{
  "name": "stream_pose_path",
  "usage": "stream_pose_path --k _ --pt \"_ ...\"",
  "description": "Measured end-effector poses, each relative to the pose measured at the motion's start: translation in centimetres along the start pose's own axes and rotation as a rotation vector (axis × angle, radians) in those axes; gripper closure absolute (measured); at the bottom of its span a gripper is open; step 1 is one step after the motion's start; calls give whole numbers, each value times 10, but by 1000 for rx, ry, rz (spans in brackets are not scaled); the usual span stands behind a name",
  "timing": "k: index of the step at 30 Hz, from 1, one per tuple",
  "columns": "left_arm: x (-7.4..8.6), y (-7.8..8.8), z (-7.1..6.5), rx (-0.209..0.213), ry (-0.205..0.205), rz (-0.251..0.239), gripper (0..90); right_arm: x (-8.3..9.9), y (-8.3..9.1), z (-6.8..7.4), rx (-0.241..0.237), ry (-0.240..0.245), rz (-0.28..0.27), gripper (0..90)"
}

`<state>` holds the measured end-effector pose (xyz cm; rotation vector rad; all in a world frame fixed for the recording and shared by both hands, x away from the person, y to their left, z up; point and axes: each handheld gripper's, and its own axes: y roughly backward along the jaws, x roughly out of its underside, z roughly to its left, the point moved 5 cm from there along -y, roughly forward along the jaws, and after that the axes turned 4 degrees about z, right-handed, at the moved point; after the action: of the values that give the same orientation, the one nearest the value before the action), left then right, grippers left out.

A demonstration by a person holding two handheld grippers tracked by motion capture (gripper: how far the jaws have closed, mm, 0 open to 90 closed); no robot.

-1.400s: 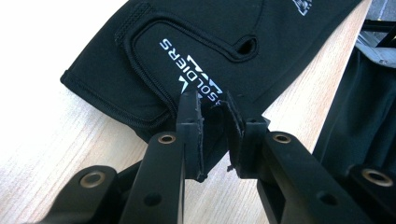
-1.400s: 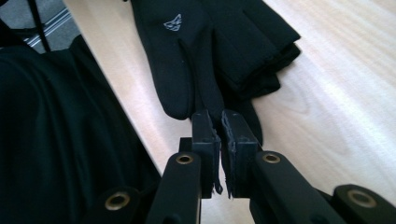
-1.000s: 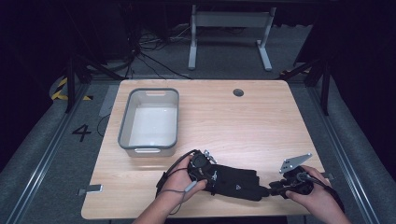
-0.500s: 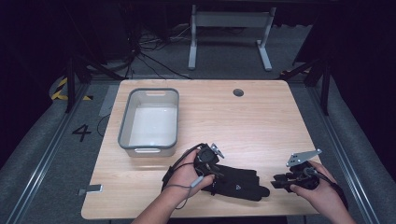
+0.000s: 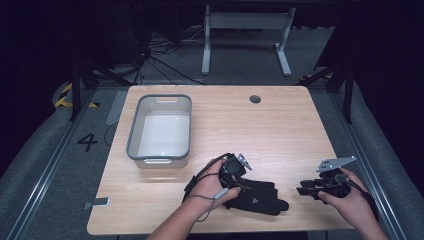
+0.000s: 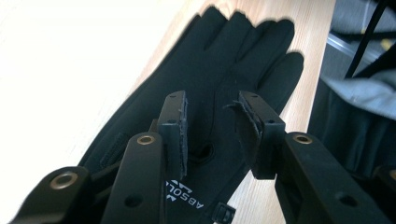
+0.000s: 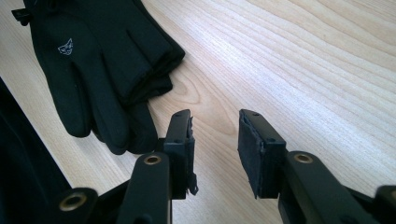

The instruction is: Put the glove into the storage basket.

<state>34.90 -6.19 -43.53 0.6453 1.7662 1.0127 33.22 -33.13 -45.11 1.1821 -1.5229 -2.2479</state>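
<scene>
Hovering my left gripper [image 6: 212, 128] over the black gloves [image 5: 257, 197] at the worktop's [image 5: 280, 135] near edge, I see its fingers [image 6: 173, 123] parted, gripping nothing. My right gripper [image 7: 215, 147], beside the glove fingertips, likewise has its fingers spread above bare wood.

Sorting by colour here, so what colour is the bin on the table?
Grey bin with a pale, whitish inside; clearest in the high view.
</scene>
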Motion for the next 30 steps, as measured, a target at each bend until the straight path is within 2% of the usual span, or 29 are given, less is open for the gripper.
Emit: stream_pose_path --k 1,6,10,12,16,17,19,21,27,30 --pt "-1 -2 0 -7 -8 -4 642 1 0 -1 1 0 -2 659" --pt "-6 -17 -4 24 -56 23 622 3 -1 -3 -3 -2 -5 656" --pt "-11 -27 -6 38 -98 19 567 3 -2 -1 -13 -2 -3 649" --pt "-11 -31 -7 46 -119 38 545 3 -2 0 -16 0 -6 646" --pt "-10 -38 -4 32 -121 43 474 4 -2 1 -23 -2 -5 642" --pt "-10 -40 -2 15 -131 40 457 4 -2 2 -22 -2 -5 640" --pt "-10 -43 -1 3 -121 40 429 5 -2 2 -22 2 -7 640" --pt "-9 -46 1 5 -131 52 421 5 -1 3 -23 -1 -12 637" --pt "-6 -51 1 29 -111 65 382 6 -1 0 -23 -15 -18 629" --pt "-6 -54 0 26 -126 70 346 6 -1 0 -27 -16 -18 626"
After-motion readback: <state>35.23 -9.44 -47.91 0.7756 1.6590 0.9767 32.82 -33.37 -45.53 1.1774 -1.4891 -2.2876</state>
